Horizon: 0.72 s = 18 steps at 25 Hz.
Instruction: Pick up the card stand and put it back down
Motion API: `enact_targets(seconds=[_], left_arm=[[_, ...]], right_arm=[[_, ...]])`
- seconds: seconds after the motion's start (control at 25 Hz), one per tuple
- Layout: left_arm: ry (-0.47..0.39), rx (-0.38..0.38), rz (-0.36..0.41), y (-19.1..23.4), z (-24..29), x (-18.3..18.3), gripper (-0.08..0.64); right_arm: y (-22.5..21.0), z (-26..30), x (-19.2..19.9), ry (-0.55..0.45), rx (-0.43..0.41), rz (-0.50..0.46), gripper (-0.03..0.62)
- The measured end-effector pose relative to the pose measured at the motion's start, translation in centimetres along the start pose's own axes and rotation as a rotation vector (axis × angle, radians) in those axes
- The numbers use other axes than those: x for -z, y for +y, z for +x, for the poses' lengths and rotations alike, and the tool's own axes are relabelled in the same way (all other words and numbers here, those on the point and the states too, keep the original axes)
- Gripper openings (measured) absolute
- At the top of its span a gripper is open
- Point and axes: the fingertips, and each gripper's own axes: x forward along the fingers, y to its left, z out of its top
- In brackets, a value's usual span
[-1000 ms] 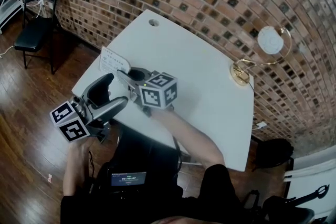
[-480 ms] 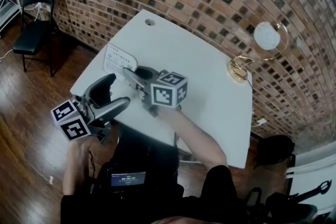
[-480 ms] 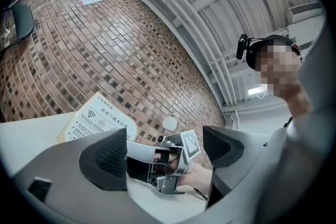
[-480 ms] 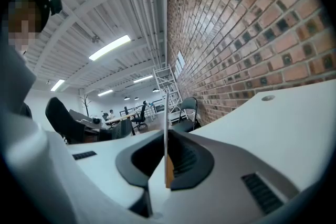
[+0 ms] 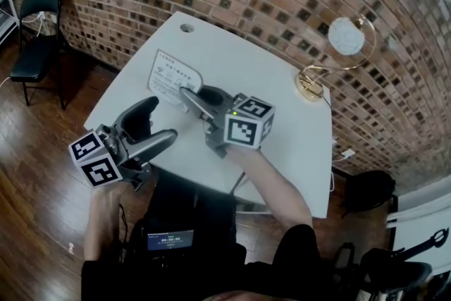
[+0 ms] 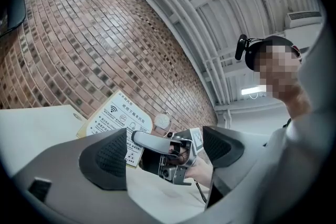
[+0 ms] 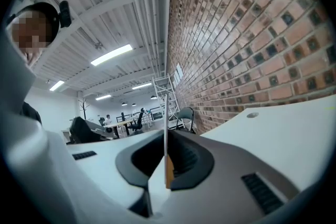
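White card stand (image 5: 173,77), edge-on, is clenched between the right gripper's (image 5: 190,98) fingers (image 7: 193,163); the left gripper's (image 5: 158,122) fingers (image 6: 105,157) stand spread apart, empty.

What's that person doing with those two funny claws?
A person holds a claw in each hand over a white table. The right claw is shut on the edge of the card stand, a white printed sign, and seems to hold it just off the table. The left claw is open and empty, hovering nearby.
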Motion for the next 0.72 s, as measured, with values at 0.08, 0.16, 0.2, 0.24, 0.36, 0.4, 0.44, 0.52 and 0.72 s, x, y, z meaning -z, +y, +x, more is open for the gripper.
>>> enact_targets(seconds=[0.08,0.16,0.2,0.24,0.36,0.4,0.44,0.52,0.72], left_arm=[[0.0,0.015,-0.003,-0.4,0.6,0.0,0.446],[0.0,0.034,-0.005,-0.9,1.2,0.0,0.446],[0.002,0.044,-0.005,-1.1,1.5,0.1,0.446],[0.005,0.054,-0.003,-1.4,1.7,0.1,0.446],[0.014,0.083,-0.001,-2.1,2.5,0.4,0.446],[0.016,0.091,-0.001,-2.4,2.8,0.5,0.446],[0.019,0.098,-0.001,-2.7,3.2,0.6,0.446],[0.024,0.113,-0.003,-3.2,3.8,1.0,0.446],[0.03,0.148,-0.023,-4.1,5.2,1.5,0.446]], right_arm=[[-0.1,-1.0,-0.6,-0.013,0.006,0.002,0.032],[-0.1,-2.1,-1.1,-0.025,0.013,0.001,0.032],[-0.1,-2.6,-1.3,-0.031,0.016,0.0,0.032],[0.0,-3.1,-1.5,-0.036,0.018,-0.002,0.032],[0.3,-4.6,-2.2,-0.049,0.027,-0.015,0.032],[0.4,-5.1,-2.4,-0.053,0.03,-0.021,0.032],[0.6,-5.7,-2.6,-0.057,0.032,-0.027,0.032],[1.0,-6.8,-3.0,-0.065,0.036,-0.039,0.032],[1.3,-9.0,-3.6,-0.084,0.05,-0.051,0.032]])
